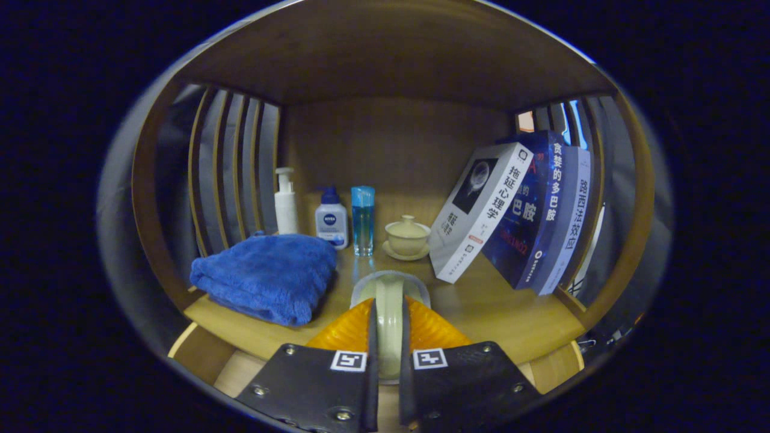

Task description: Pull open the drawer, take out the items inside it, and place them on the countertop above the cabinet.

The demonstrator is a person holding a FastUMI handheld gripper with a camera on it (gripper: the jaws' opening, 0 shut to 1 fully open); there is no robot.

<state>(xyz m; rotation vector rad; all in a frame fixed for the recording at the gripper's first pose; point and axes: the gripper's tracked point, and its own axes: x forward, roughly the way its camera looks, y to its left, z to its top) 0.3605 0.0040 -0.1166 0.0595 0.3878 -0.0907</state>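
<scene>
The gripper (389, 337) is pinching a pale green, disc-like piece (389, 313) held on edge, one finger pressed against each flat side; it may be a small saucer or lid, though which cannot be told. The piece stands upright between the fingers and reaches a little ahead of them, over the near part of the wooden bench (493, 313).

Just left of the fingers lies a folded blue towel (267, 276), resting on the bench. Beyond the fingers a row of small things stands near the back panel: a white pump bottle (286, 204) behind the towel, a squat white bottle with a blue cap (331, 222) beside it, then a clear blue bottle (363, 219). Next to that is a cream lidded teacup on a saucer (408, 236).

To the right, three books (523, 210) lean together toward the slatted side wall (607, 180), the white one nearest the teacup. A matching slatted wall (225, 168) closes the left side, and a wooden board (385, 54) roofs the space.
</scene>
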